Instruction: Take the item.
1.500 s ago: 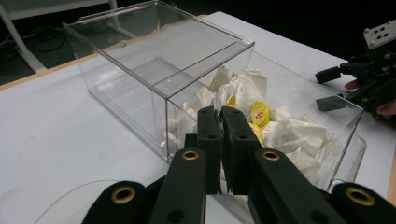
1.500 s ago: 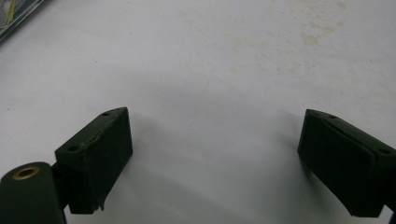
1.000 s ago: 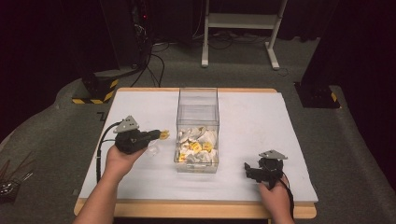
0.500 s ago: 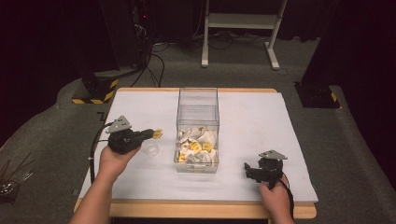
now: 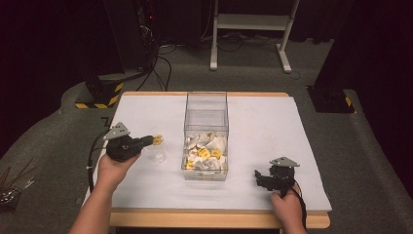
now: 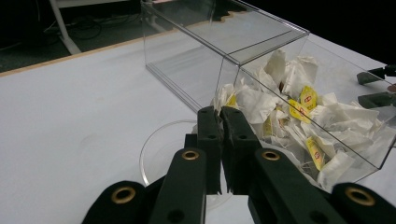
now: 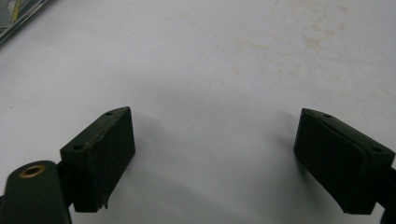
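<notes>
A clear plastic box [image 5: 206, 109] stands mid-table with a pile of white tea bags with yellow tags [image 5: 204, 155] in its near end. In the left gripper view the box [image 6: 224, 42] and the tea bags [image 6: 299, 116] lie just ahead. My left gripper [image 5: 152, 141] is left of the box, shut, with a yellow tea-bag tag [image 5: 157, 140] at its tip. Its jaws [image 6: 219, 112] hover over a small clear round dish [image 6: 163, 144]. The bag below the tag is hidden. My right gripper [image 5: 260, 176] rests open at the front right, and nothing lies between its fingers [image 7: 215, 135].
The white table [image 5: 272, 126] has a wooden front edge near both forearms. Cables, a white stand [image 5: 253, 22] and yellow-black striped blocks [image 5: 100, 92] sit on the floor beyond it. The right gripper's jaws [image 6: 376, 88] show at the far right of the left gripper view.
My left gripper has moved left, away from the box, carrying the yellow tag with it. The right gripper has not moved.
</notes>
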Demonstrator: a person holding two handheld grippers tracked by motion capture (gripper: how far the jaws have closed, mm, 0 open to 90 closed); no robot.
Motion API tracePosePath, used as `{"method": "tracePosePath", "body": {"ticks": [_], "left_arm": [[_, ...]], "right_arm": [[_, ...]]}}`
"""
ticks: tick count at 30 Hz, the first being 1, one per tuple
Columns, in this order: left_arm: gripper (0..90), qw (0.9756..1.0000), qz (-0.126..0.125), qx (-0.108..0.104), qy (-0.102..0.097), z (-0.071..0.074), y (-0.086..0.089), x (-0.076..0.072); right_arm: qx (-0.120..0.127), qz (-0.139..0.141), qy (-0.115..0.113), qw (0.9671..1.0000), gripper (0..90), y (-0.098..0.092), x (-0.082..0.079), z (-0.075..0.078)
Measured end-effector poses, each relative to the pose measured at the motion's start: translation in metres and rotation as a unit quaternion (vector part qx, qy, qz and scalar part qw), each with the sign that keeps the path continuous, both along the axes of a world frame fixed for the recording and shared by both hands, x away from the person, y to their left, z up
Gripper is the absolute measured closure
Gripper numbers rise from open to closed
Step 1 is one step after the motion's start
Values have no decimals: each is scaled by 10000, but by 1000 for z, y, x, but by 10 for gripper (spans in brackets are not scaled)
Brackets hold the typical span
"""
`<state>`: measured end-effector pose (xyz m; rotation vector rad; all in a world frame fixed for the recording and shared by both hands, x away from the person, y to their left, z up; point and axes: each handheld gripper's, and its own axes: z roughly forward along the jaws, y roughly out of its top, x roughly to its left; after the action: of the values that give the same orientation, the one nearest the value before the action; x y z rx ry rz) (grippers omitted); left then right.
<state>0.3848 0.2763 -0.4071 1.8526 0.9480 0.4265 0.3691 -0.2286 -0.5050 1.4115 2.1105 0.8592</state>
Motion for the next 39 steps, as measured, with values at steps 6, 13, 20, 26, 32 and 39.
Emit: {"method": "tracePosePath", "body": {"ticks": [6,13,20,26,32,39], "left_arm": [[867,9999,70,59,61,-5,2,2],[860,9998,133,110,118,-10,2,5],[555,9998,198,69,57,-9,1,4],[456,9998,174,19,46,-8,0,2],[302,9996,240,103,74,-8,0,1],[230,9991,304,282,59,-10,3,-4]], "right_arm": [[1,0,-1,10000,124,0,0,0],[1,0,-1,10000,124,0,0,0],[3,-1,0,10000,124,0,0,0],[2,0,-1,10000,124,0,0,0],[1,0,-1,10000,124,0,0,0],[0,7,0,10000,124,0,0,0]]}}
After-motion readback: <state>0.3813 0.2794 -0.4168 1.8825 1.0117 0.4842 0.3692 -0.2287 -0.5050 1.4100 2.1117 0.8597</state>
